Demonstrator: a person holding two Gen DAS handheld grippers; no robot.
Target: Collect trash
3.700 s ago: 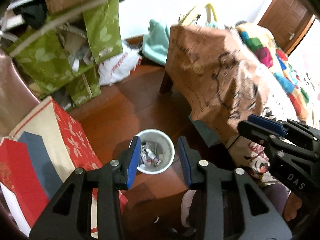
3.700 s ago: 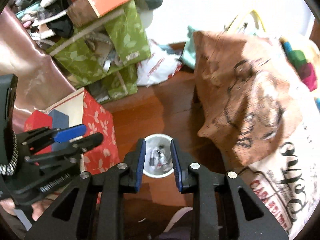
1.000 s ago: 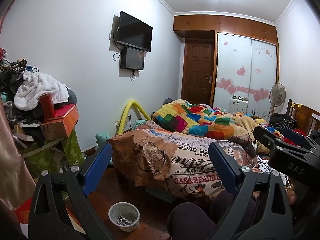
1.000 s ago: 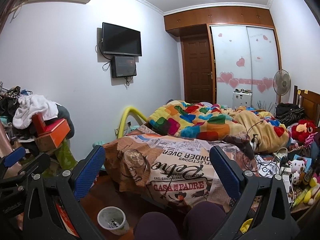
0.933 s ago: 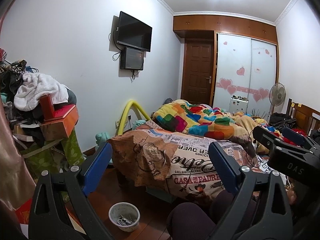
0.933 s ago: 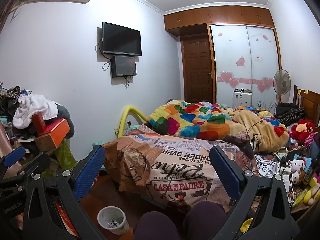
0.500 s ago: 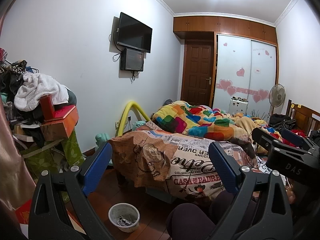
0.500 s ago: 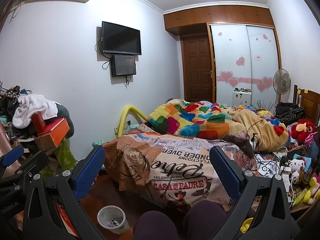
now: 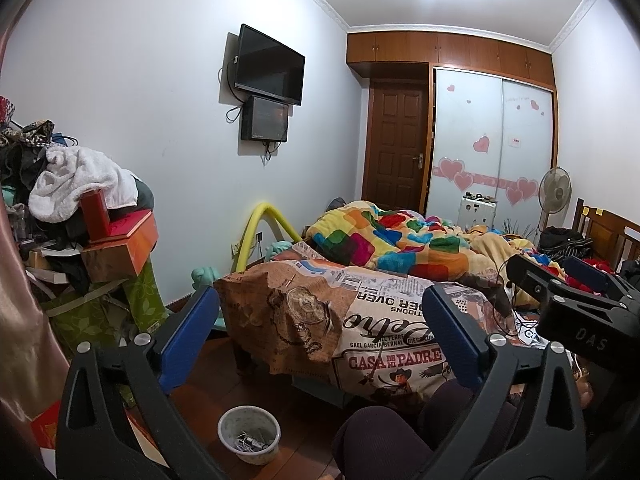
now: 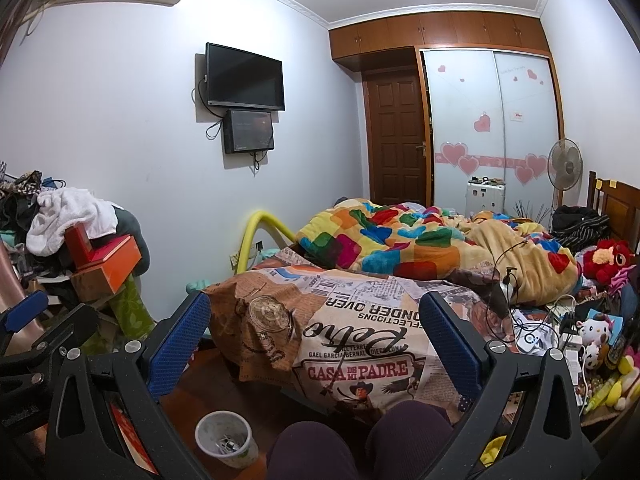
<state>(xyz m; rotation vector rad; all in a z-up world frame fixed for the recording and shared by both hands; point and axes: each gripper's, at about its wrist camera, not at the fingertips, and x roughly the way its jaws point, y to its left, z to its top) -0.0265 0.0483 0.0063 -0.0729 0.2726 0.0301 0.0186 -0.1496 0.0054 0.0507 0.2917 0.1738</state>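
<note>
We hold both tongs level, jaws spread wide and empty: left tongs (image 9: 320,332), right tongs (image 10: 316,332). The white trash bin (image 9: 249,433) stands upright on the wooden floor (image 9: 296,412), mouth up, scraps inside, low between the left tongs' arms. Beside it lie our knees (image 10: 360,444) and the bed (image 10: 360,336); boxes (image 9: 120,244) pile left.
</note>
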